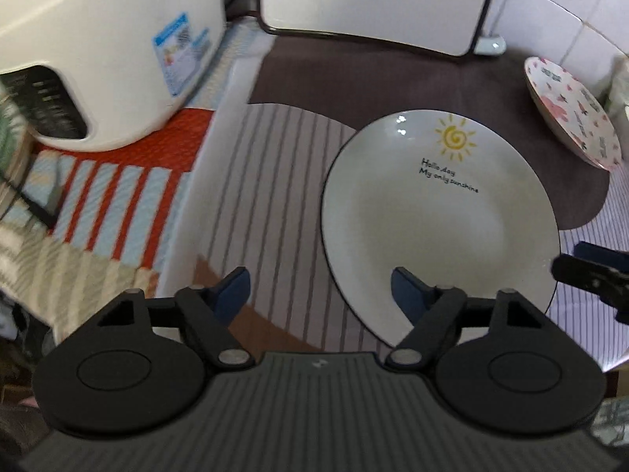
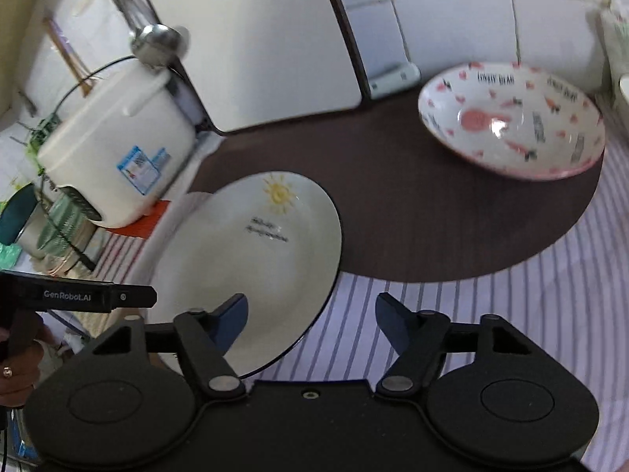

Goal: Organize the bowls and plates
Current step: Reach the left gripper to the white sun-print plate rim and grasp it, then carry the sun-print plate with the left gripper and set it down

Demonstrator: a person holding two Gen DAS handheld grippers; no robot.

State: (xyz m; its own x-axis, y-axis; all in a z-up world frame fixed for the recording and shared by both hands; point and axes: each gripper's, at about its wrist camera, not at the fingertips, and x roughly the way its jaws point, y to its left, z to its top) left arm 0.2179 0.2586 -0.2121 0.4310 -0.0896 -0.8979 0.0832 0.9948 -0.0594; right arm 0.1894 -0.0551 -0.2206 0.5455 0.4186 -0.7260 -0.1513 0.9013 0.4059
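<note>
A white plate [image 1: 436, 212] with a yellow sun and black lettering lies on a striped cloth, partly over a brown round mat [image 1: 393, 78]. My left gripper [image 1: 318, 281] is open and straddles the plate's left rim, with its right finger over the plate and no pad touching. My right gripper [image 2: 310, 305] is open too and straddles the right rim of the plate [image 2: 255, 259], its left finger above the plate. A pink-patterned bowl [image 2: 511, 122] sits on the mat [image 2: 393, 204] at the far right, also visible in the left wrist view as the bowl [image 1: 574, 118].
A white rice cooker [image 1: 98, 59] stands at the left on an orange-striped cloth. A tall white appliance [image 1: 373, 0] and a tiled wall [image 1: 570, 11] close the back. A hand [image 2: 15, 358] holds the left gripper's black body [image 2: 78, 297] at the left edge.
</note>
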